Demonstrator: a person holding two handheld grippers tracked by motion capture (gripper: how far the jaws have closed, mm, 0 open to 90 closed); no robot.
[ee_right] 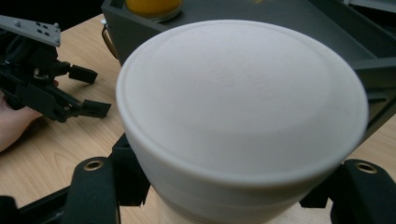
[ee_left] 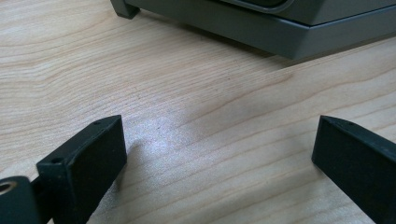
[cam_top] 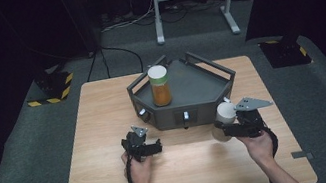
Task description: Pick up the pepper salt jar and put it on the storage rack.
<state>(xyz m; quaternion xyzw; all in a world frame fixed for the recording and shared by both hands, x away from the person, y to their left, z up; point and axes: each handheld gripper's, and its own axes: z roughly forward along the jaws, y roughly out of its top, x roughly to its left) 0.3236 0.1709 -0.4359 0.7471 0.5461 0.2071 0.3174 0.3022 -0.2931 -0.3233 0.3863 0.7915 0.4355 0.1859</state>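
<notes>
My right gripper [cam_top: 223,129] is clamped around a cream-coloured jar with a wide white lid [cam_top: 224,120], just off the front right corner of the dark grey angular plastic tray [cam_top: 202,92] that sits toward the far edge of the light wooden table [cam_top: 102,132]. From the right gripper view the white lid [ee_right: 240,100] looms large between my jaws, the tray wall [ee_right: 373,70] rising behind it. On the tray's left part stands a clear jar of orange contents with a pale lid [cam_top: 160,86]. My left gripper [cam_top: 148,147] rests near the table's middle, in front of the tray, jaws spread wide with bare wood [ee_left: 210,140] between them.
</notes>
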